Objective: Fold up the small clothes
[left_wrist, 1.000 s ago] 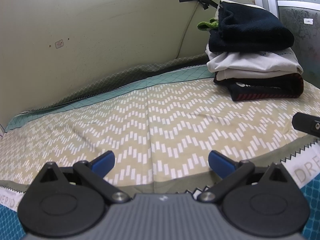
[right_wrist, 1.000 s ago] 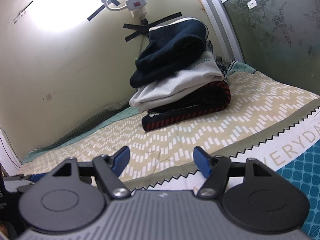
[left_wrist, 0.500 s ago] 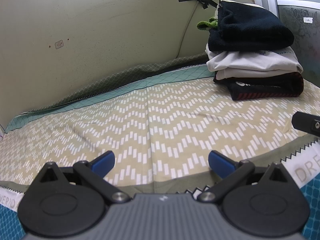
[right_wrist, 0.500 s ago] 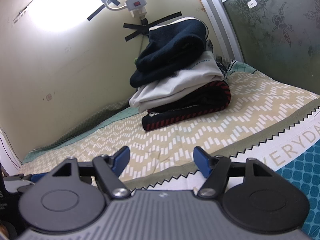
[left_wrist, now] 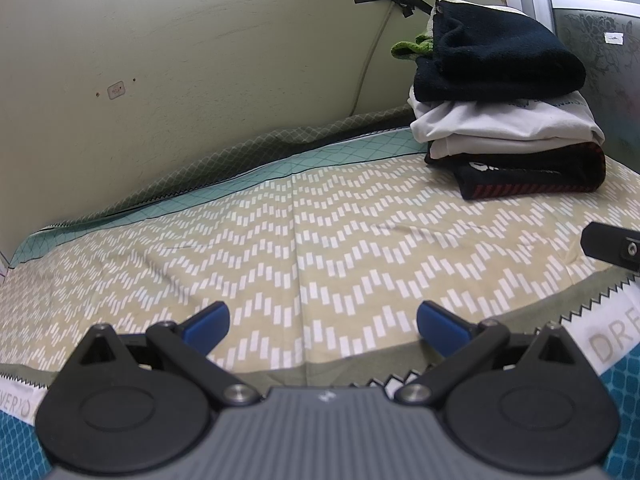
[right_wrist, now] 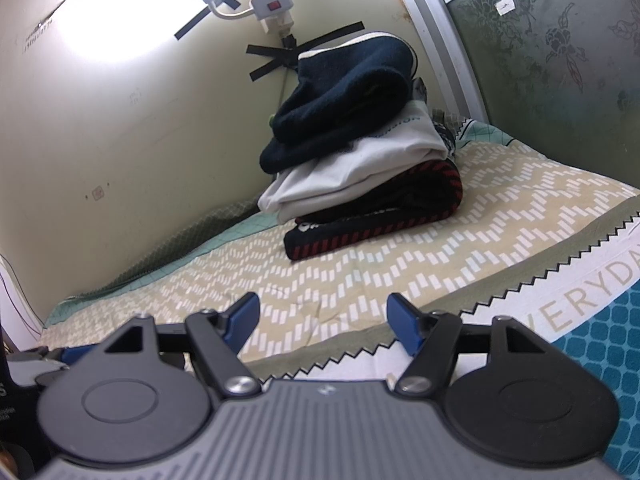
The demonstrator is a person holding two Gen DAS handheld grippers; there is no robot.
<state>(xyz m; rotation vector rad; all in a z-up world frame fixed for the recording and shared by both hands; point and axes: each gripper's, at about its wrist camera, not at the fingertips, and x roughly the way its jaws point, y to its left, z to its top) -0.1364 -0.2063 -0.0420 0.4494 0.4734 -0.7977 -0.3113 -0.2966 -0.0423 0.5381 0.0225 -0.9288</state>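
Meanwhile, both tongs hover spread and empty over a bed with a finished stack in the corner.

Left gripper (left_wrist: 322, 322) and right gripper (right_wrist: 322, 320) each have their blue tips wide apart, gripping nothing, above the zigzag-patterned bedsheet (left_wrist: 320, 248). Folded clothes sit piled against the wall: a dark navy piece (right_wrist: 344, 96) on top, a white shirt (right_wrist: 360, 168) under it, a black-and-red garment (right_wrist: 376, 212) at the bottom. No unfolded item is visible. Likely risk: the pile leans, so adding another piece carelessly could tip it, or a low tip could snag the loose sheet.
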